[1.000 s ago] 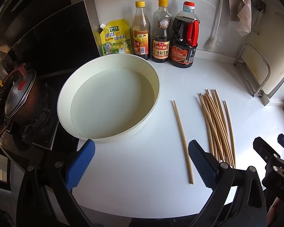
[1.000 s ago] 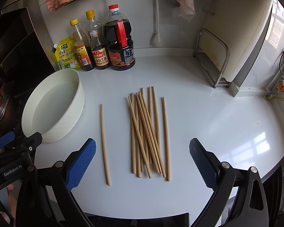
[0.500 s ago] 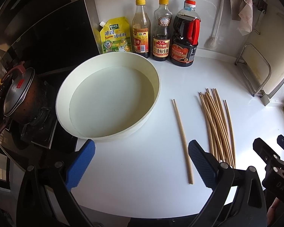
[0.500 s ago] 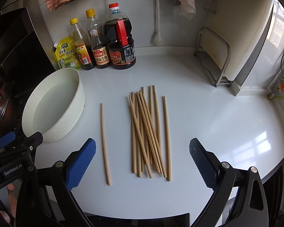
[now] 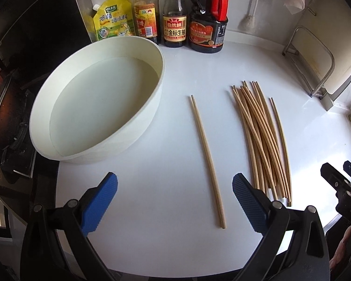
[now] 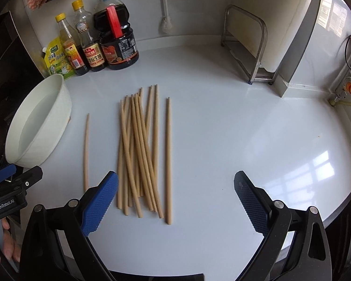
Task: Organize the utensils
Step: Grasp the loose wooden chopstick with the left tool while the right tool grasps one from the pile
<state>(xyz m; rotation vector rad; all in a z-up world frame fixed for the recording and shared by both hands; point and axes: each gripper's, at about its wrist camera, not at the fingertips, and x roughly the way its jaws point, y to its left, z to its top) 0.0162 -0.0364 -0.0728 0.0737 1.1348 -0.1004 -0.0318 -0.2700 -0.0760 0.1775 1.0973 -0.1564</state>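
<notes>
Chopsticks (image 6: 140, 154) lie bundled mid-frame on your white counter (image 6: 234, 140), one single chopstick (image 5: 207, 161) apart toward the basin (image 5: 98, 107). Only your right view shows the wall switch (image 6: 349, 89); only the left shows the pot (image 5: 0, 117). Your left gripper (image 5: 175, 201) and right gripper (image 6: 175, 201) gape wide, empty.

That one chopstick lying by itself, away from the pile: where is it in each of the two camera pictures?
Left wrist view: the lone chopstick runs up the middle, between the white basin and the chopstick pile.
Right wrist view: the lone chopstick lies left of centre, again between the basin and the pile.
Shared landmark: the dark soy sauce jug with the red handle at the back wall.
</notes>
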